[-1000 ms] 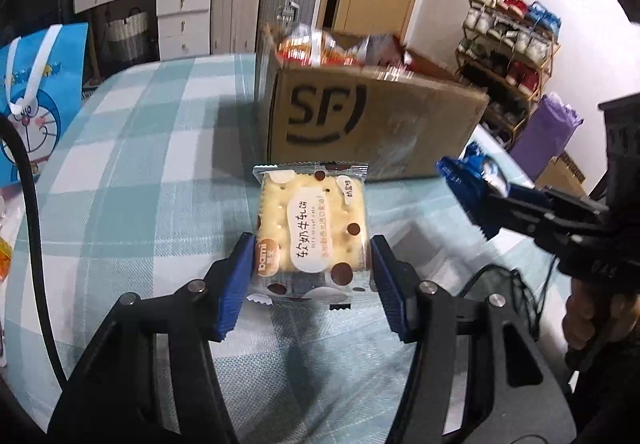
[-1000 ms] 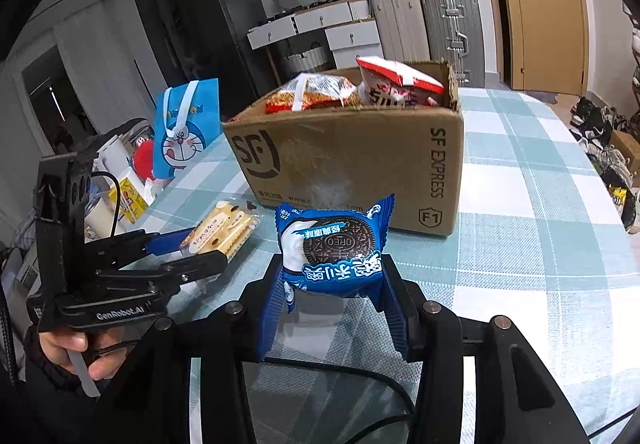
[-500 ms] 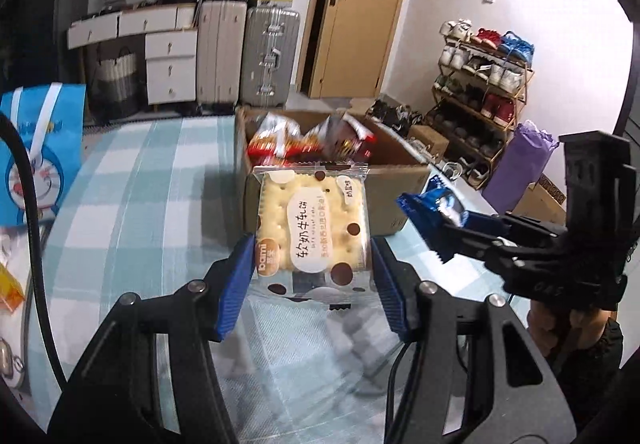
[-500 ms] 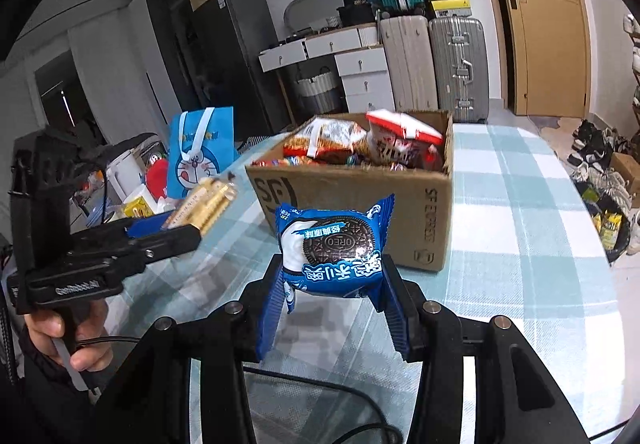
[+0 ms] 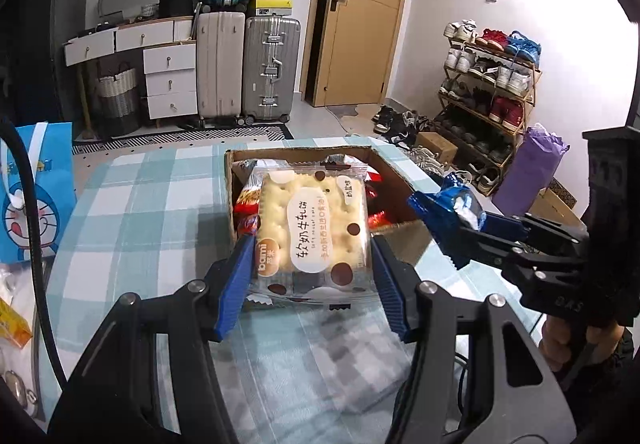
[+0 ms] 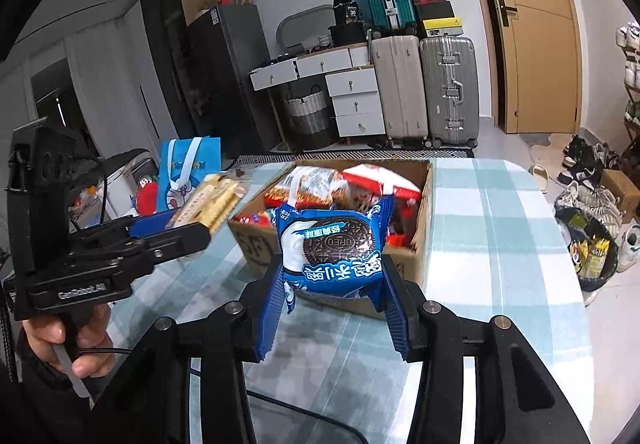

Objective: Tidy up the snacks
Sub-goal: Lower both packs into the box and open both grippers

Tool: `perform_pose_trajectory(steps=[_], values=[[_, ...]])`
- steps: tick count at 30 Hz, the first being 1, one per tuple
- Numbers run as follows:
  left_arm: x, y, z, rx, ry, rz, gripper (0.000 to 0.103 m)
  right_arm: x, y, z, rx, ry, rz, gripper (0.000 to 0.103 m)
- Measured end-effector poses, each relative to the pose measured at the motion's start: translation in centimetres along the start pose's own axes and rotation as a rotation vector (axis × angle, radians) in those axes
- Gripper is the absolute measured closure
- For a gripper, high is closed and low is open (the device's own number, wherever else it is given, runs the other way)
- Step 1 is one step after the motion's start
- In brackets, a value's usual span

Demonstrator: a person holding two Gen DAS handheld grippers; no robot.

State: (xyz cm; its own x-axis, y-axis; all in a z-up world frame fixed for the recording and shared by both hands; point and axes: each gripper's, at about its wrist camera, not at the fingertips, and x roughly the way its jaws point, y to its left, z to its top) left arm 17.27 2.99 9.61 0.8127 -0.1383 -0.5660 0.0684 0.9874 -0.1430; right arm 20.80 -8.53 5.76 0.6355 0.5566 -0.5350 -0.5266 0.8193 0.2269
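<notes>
Two snacks held up near the box

The left claw (image 5: 312, 268) squeezes the cracker pack (image 5: 314, 228), and the right claw (image 6: 332, 292) squeezes the Oreo pack (image 6: 334, 248), both above the checked surface (image 6: 500, 244) near the cardboard box (image 6: 416, 264) (already quite full). Dropped on that heap, a slippery pack could slide out.

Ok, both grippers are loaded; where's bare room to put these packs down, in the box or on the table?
The cardboard box is packed with snack bags, nearly to the rim. Bare checked tablecloth lies right of the box toward the table edge, and also between the box and the Doraemon bag. The far left edge is cluttered. The left gripper holds the cracker pack, the right gripper the Oreo pack.
</notes>
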Motion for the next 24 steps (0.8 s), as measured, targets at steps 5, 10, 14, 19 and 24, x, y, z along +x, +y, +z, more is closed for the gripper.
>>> perform_pose_trajectory(steps=[5,10,14,19,24], values=[[2.7,0.0,1.5,0.008,0.016,0.020,0.048,1.1,-0.9,1.4,0.002,-0.009,-0.003,0.057],[5.3,-0.2,2.2,0.031,0.031,0.052,0.048,2.9,-1.4,2.3,0.000,0.009,-0.016,0.057],[7.2,-0.3,2.7,0.040,0.045,0.066,0.048,4.4,-1.7,2.9,0.003,0.026,-0.010,0.057],[9.4,-0.3,2.8,0.032,0.066,0.075,0.048,6.1,-1.7,3.3,-0.023,0.055,-0.020,0.057],[11.3,-0.1,2.9,0.034,0.081,0.078,0.048,7.4,-2.1,3.4,-0.032,0.070,-0.027,0.057]])
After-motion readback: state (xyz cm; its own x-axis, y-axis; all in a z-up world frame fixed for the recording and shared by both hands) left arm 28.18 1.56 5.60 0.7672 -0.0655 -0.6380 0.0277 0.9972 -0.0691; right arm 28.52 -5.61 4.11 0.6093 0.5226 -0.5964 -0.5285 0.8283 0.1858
